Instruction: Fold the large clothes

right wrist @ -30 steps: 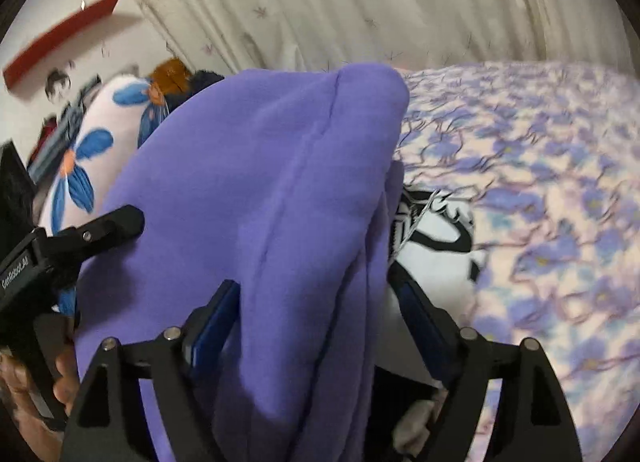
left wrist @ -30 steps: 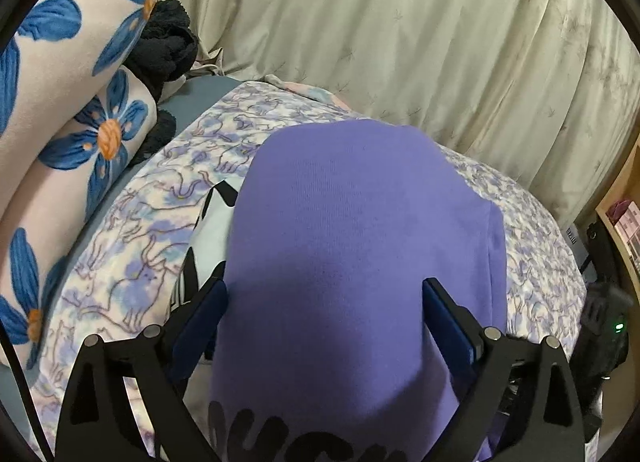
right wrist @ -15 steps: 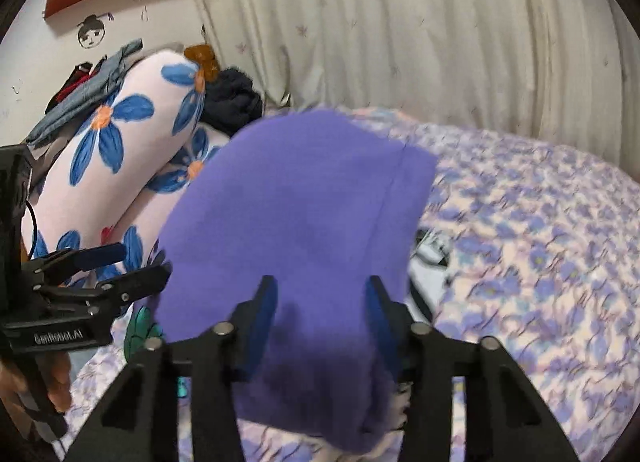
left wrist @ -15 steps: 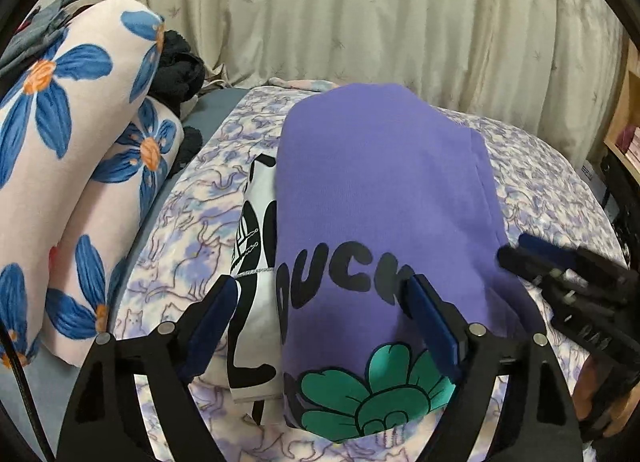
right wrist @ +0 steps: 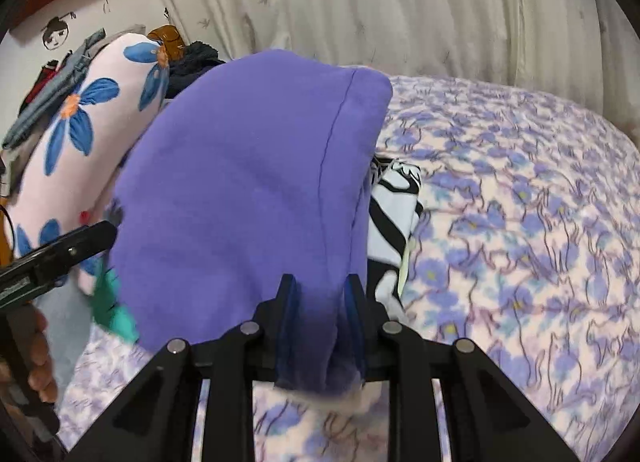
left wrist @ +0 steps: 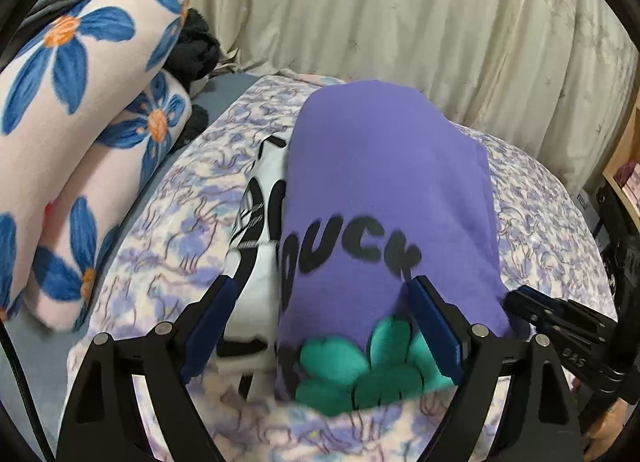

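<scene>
A folded purple sweatshirt [left wrist: 384, 190] with black letters and a green flower print lies on the bed, on top of a folded black-and-white garment [left wrist: 256, 230]. My left gripper [left wrist: 320, 326] is open, its jaws wide on either side of the sweatshirt's near edge, holding nothing. My right gripper [right wrist: 322, 314] is shut on the sweatshirt's [right wrist: 248, 190] near right edge. The black-and-white garment [right wrist: 394, 222] shows to its right. The right gripper also shows at the right of the left wrist view [left wrist: 560, 326].
The bed has a purple floral cover [right wrist: 520, 230]. Two rolled white quilts with blue flowers [left wrist: 72, 134] lie along the left side, with dark clothes [left wrist: 196, 50] behind them. Cream curtains [left wrist: 400, 14] hang behind the bed. A wooden shelf [left wrist: 624, 166] stands at right.
The left gripper drew back from over the sweatshirt and stays open. The right gripper closed from wide open onto the sweatshirt's edge.
</scene>
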